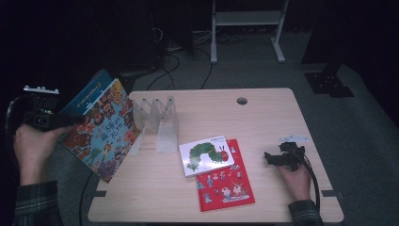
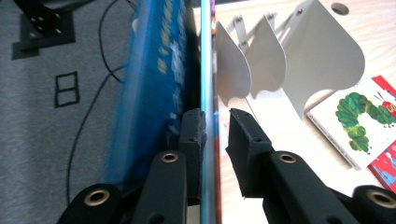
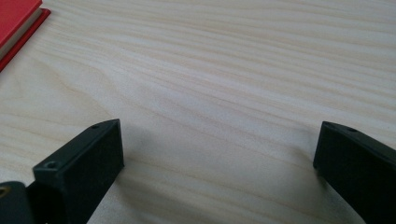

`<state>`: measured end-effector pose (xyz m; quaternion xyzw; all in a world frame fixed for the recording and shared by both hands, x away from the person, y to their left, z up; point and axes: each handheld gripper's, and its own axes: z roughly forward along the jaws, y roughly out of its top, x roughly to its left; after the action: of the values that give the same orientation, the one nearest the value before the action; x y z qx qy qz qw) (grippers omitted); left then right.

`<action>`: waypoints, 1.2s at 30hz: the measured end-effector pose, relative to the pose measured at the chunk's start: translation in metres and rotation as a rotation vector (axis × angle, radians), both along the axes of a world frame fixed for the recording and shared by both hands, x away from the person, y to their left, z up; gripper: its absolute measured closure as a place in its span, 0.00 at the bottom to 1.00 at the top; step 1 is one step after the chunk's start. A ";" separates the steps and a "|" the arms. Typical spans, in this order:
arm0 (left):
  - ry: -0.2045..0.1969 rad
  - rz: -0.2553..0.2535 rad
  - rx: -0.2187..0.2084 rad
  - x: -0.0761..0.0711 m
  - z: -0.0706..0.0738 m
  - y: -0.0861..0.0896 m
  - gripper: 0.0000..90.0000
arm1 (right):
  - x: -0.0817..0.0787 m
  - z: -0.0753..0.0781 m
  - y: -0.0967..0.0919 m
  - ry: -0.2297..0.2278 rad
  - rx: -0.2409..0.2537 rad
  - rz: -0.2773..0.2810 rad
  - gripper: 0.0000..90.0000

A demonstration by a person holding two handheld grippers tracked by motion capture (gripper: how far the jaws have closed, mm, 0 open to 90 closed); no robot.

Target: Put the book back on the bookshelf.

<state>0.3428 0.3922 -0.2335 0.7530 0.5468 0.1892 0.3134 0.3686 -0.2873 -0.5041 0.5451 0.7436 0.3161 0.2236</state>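
At the table's nine o'clock edge, the left gripper (image 2: 214, 123) holds a colourful picture book (image 1: 101, 129) tilted in the air, one pad barely off the cover, just beside the white file rack (image 1: 157, 123). Slotting it in remains; two books (image 1: 219, 169) at six o'clock wait. The right gripper (image 3: 219, 154) rests wide, empty.
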 end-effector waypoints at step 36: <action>0.020 -0.351 -0.016 -0.010 -0.084 -0.112 0.95 | -0.003 0.001 0.001 -0.022 0.007 0.035 0.10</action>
<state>0.3329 0.2800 -0.3178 0.8362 0.4115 0.1201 0.3421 0.3658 -0.2866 -0.5033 0.5294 0.7495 0.3282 0.2243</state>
